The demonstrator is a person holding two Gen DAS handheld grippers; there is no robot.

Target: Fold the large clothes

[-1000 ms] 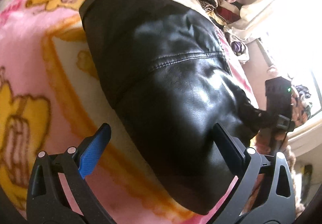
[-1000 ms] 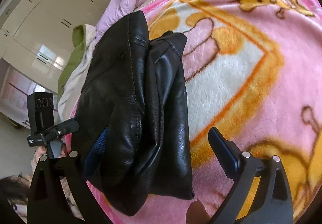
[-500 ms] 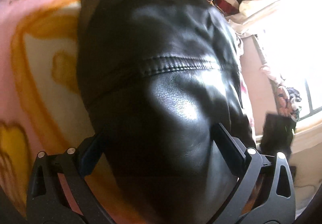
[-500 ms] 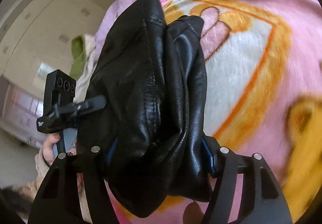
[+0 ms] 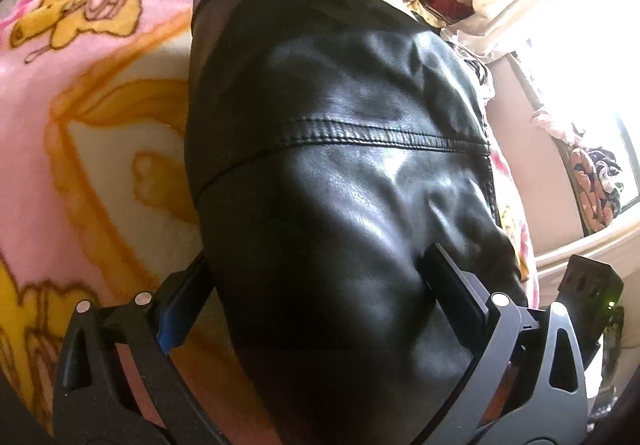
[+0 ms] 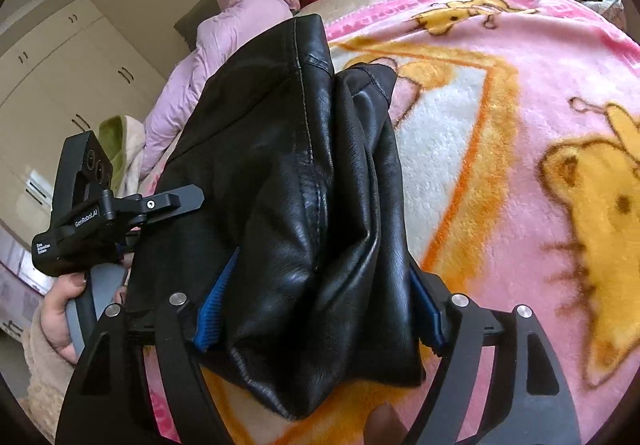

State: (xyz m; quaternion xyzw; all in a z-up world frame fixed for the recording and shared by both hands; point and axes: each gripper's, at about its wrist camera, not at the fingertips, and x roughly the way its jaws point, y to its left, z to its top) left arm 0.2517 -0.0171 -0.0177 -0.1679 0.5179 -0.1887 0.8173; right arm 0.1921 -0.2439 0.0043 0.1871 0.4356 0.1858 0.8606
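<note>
Black plastic fingers with blue pads had the bundle pinched from both ends: the right gripper [image 6: 316, 321] was clamped tight across the bunched near end of the folded black leather jacket [image 6: 288, 173], pads pressed into the leather on either side. The left gripper [image 5: 312, 293] straddled the jacket's broad stitched panel [image 5: 340, 173] at the opposite end, jaws set wide around the bulk, both fingers against the leather, so it seemed to be gripping, though less squeezed than the right. From the right wrist view the left gripper's body [image 6: 88, 213] sat just beside the jacket's left flank, the person's hand [image 6: 60, 321] beneath it. The jacket's long axis ran straight away from the right gripper, over the pink cartoon-bear fleece blanket [image 6: 520, 165] on the bed. Both grippers were equally on it; the next fold likely turned on lifting along that axis.
</note>
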